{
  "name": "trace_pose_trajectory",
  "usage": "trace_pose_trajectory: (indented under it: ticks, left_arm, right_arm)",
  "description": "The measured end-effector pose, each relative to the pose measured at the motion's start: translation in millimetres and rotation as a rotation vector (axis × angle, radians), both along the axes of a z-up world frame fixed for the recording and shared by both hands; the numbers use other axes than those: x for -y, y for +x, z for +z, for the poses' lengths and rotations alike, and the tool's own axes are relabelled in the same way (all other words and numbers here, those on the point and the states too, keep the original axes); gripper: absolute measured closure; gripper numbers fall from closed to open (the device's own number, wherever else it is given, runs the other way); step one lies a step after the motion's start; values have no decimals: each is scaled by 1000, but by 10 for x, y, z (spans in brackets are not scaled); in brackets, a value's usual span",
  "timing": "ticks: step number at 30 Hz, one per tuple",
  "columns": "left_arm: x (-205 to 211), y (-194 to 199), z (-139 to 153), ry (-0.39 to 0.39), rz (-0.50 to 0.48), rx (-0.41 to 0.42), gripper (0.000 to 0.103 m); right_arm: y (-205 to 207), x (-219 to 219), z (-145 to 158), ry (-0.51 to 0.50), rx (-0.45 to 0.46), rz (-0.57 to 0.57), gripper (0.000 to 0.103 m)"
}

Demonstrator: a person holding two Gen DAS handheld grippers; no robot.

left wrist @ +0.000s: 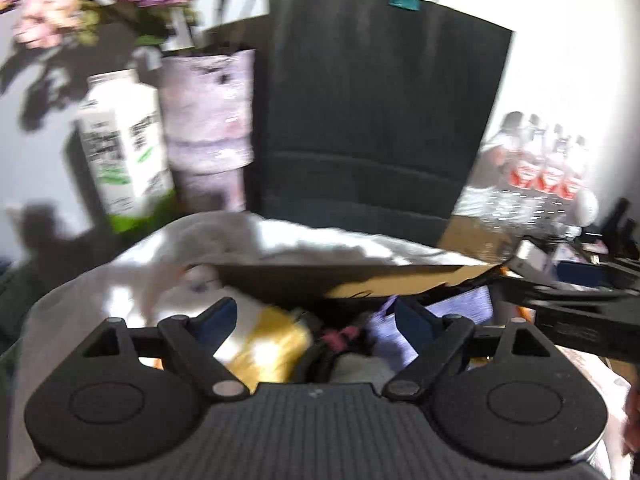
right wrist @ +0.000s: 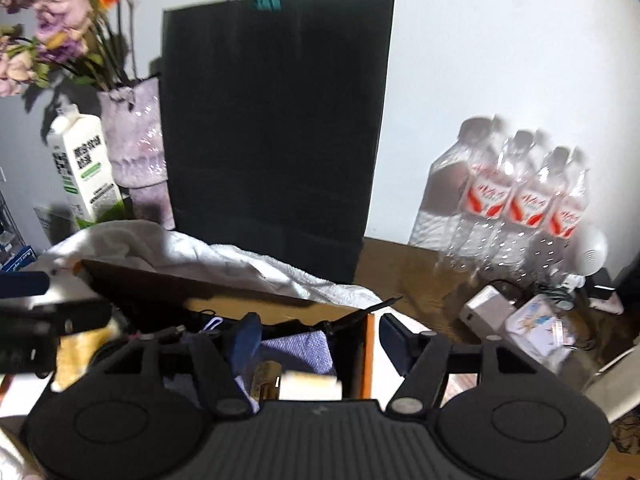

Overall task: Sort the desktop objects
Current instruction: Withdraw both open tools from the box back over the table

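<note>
Wooden desk against a white wall, crowded. Left to right: milk carton, black paper bag, water bottles. Below, open cardboard box of sorted odds. Left gripper spread wide, empty; right gripper parted, empty (apparently between picks). Next: reaching for the white charger, seen clearly only from the right wrist.

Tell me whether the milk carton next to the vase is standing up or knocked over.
Upright. The milk carton stands on its base beside the vase, its cap at the top; its lean looks like fisheye distortion.
</note>
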State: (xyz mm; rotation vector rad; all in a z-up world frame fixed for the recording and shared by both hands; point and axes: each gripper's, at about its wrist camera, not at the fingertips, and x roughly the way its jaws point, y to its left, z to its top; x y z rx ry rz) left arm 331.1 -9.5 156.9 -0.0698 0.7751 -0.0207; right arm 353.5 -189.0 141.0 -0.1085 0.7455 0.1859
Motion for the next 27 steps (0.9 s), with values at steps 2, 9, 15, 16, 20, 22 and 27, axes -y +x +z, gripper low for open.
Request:
trace_pose_trajectory:
  ticks: [2, 9, 15, 16, 20, 22, 27]
  left_arm:
    - [-28, -119, 50, 21, 19, -14, 15]
    - [-111, -773, 77, 114, 30, 25, 14]
    - [-236, -1790, -43, 77, -2, 177, 14]
    - [-264, -1964, -86, 57, -12, 187, 14]
    - [-324, -2622, -257, 33, -30, 233, 12]
    - [-312, -2949, -358, 55, -59, 267, 3]
    - [-232, -3619, -698, 48, -133, 329, 3]
  right_arm:
    - [-152, 9, 90, 10, 11, 4, 33]
    - [-901, 60, 167, 72, 74, 67, 28]
    - [-1822, 205, 31, 179, 168, 90, 20]
    - [-2004, 228, -20, 201, 181, 100, 20]
    - [-2777, 366, -279, 278, 235, 106, 17]
    - [-3127, 418, -418, 289, 252, 99, 12]
    - [-3729, 482, -669, 239, 281, 44, 7]
